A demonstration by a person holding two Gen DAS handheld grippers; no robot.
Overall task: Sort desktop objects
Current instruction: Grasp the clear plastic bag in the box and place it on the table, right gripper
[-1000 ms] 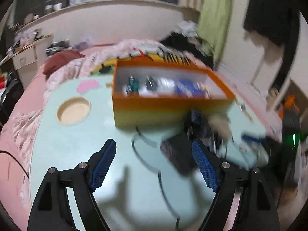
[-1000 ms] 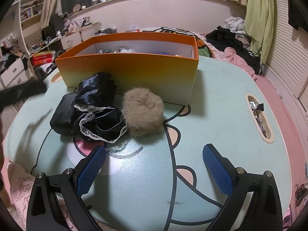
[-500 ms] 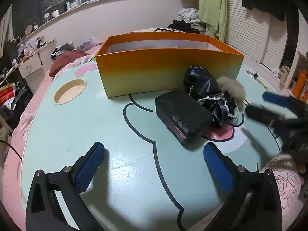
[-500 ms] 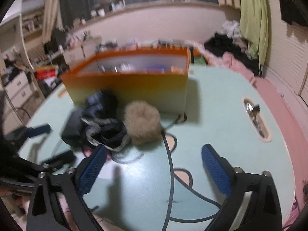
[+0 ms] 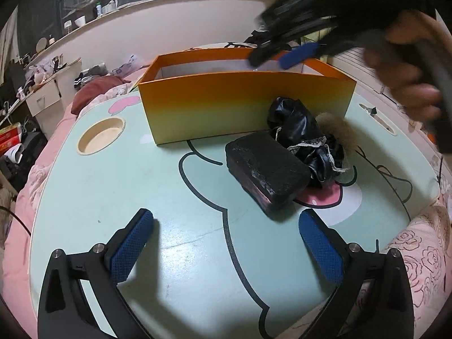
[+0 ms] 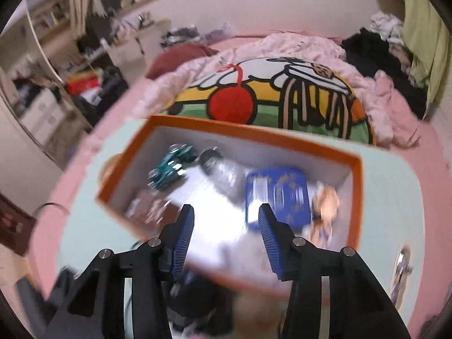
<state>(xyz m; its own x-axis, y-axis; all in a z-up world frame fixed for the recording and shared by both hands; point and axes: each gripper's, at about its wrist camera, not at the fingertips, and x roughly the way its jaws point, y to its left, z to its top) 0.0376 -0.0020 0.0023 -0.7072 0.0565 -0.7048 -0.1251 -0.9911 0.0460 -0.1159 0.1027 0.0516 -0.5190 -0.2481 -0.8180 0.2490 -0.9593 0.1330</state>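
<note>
- Sorting is partway along, by the look of it: the orange box (image 6: 356, 197) already holds a teal toy car (image 6: 169, 166), a blue packet (image 6: 278, 195) and a few blurred items, while three things wait on the mint-green table (image 5: 118, 186) in front of it.
- Left on the table are a black block-shaped case (image 5: 265, 172), a crumpled black lace-trimmed cloth (image 5: 305, 138) touching its far side, and a tan fur ball (image 5: 339, 130) just beside the cloth, all close to the box's near wall.
- The left gripper (image 5: 226, 251) hovers low over the table with its jaws spread wide and nothing between them; the black case lies just ahead of its right-hand pad.
- The right gripper (image 6: 226, 234) is above the box, pointing down into it. Its jaws have just been closing and stand partly apart, with no object between the pads in the blurred wrist view.
- In the left view the person's hand (image 5: 406, 82) carries that right gripper over the box's far rim.
- My reading: the left side is lining up on the black case.
- Next that calls for moving forward and a little right so the pads straddle the case's narrow sides before closing, without snagging the cloth.
</note>
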